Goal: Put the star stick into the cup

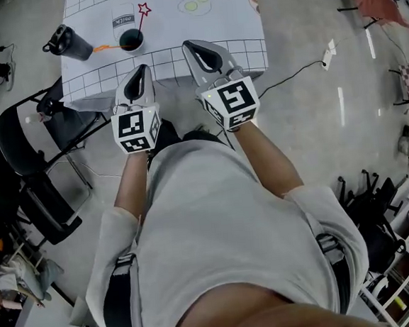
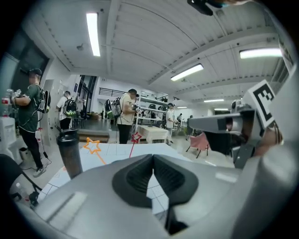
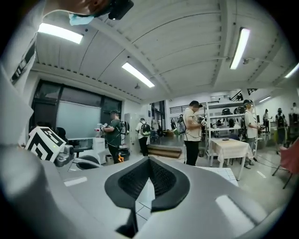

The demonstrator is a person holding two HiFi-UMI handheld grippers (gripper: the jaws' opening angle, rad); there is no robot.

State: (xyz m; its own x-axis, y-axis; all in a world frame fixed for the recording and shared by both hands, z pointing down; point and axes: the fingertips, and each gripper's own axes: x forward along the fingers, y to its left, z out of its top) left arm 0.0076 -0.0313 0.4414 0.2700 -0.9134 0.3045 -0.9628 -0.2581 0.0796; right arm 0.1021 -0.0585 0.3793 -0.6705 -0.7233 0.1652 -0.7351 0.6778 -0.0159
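Observation:
A dark cup (image 1: 131,39) stands on the white gridded table (image 1: 242,28). A red star stick (image 1: 144,9) rises out of the cup, and an orange star stick (image 1: 105,47) leans out of it to the left. In the left gripper view the red star (image 2: 136,137) and the orange star (image 2: 92,145) show above the jaws, which hide the cup. My left gripper (image 1: 140,69) (image 2: 153,157) is shut and empty, just short of the table's near edge. My right gripper (image 1: 188,47) (image 3: 149,160) is beside it, also shut on nothing.
A black shaker bottle (image 1: 69,43) (image 2: 70,151) stands at the table's left edge. A milk carton (image 1: 123,18) and a plate with eggs (image 1: 195,3) lie farther back. A black chair (image 1: 39,138) stands to my left. Several people stand in the room beyond.

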